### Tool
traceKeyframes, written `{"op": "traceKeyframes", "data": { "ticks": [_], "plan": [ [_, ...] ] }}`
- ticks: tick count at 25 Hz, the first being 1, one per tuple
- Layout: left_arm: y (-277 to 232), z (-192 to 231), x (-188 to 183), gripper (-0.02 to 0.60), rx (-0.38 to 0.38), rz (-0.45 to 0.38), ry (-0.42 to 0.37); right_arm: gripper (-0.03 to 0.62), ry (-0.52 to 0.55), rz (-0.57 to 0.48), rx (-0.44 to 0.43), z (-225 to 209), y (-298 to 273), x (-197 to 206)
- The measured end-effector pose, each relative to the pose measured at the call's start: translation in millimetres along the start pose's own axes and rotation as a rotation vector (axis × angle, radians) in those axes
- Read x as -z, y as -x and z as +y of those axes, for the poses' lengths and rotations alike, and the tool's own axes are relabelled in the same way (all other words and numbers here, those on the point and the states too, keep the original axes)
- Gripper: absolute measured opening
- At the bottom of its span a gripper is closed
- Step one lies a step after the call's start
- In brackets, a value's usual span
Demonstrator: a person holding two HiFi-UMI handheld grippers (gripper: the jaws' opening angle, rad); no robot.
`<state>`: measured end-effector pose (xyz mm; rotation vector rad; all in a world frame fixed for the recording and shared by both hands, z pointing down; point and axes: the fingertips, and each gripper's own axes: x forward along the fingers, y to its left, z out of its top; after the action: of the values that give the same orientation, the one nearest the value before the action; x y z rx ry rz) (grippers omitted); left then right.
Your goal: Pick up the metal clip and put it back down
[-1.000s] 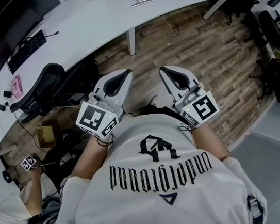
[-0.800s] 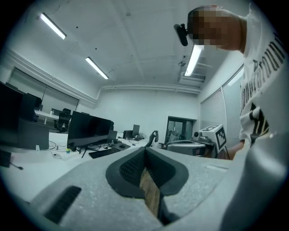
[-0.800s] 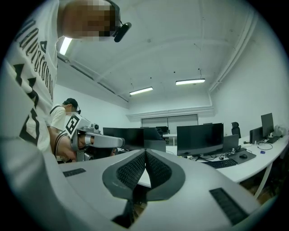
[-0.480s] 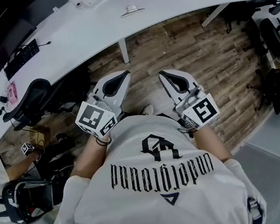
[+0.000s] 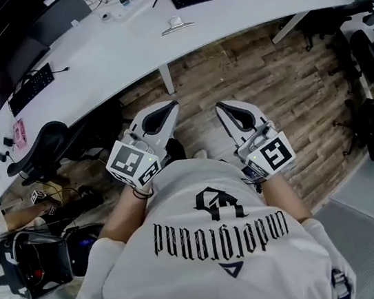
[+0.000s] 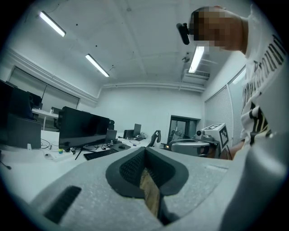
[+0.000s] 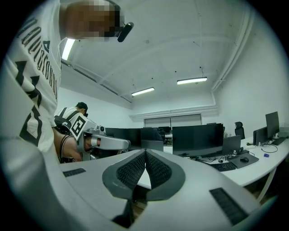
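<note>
I stand on a brown wood floor by a long white desk. My left gripper and right gripper are both closed and hold nothing.

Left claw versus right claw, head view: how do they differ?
The left claw slants toward upper right; the right claw slants toward upper left, so their tips converge. The left claw's marker cube shows a different black pattern from the right claw's marker cube. Both are shut, empty, over the wooden floor.
</note>
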<state>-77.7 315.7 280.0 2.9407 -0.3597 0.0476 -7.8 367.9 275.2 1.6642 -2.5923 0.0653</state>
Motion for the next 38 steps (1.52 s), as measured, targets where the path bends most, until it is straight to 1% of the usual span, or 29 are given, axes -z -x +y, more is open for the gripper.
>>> {"op": "traceKeyframes", "data": {
  "ticks": [5, 8, 13, 20, 25, 29, 34, 38],
  "plan": [
    [-19.2, 11.9, -1.9, 0.012, 0.020, -0.002, 0.002, 0.015, -0.002, 0.005, 0.004, -17.6, -8.3, 1.4],
    [-27.2, 27.4, -2.2, 0.012, 0.028, 0.003, 0.009, 0.015, -0.010, 0.013, 0.011, -28.8, -21.4, 3.8],
    [-36.1, 65.3, -6.3, 0.012, 0.022, 0.006, 0.024, 0.015, -0.014, 0.016, 0.014, -42.7, -56.6, 4.5],
    [-44.6, 128.8, -20.7, 0.012, 0.029, 0.006, 0.029, 0.015, -0.013, 0.028, 0.007, -63.8, -122.7, -3.4],
    [-42.1, 172.0, -40.4, 0.012, 0.059, 0.003, 0.010, 0.015, -0.014, 0.029, 0.030, -78.2, -168.7, -14.4],
    [-32.5, 208.8, -48.9, 0.012, 0.062, 0.000, 0.005, 0.015, -0.012, 0.022, 0.051, -83.4, -202.5, -19.2],
    [-23.2, 236.7, -52.2, 0.012, 0.071, 0.003, 0.010, 0.015, -0.015, 0.025, 0.067, -82.8, -231.6, -19.7],
    [-18.9, 251.1, -50.7, 0.012, 0.072, 0.002, 0.017, 0.015, -0.011, 0.037, 0.049, -77.9, -248.3, -17.8]
  ]
}}
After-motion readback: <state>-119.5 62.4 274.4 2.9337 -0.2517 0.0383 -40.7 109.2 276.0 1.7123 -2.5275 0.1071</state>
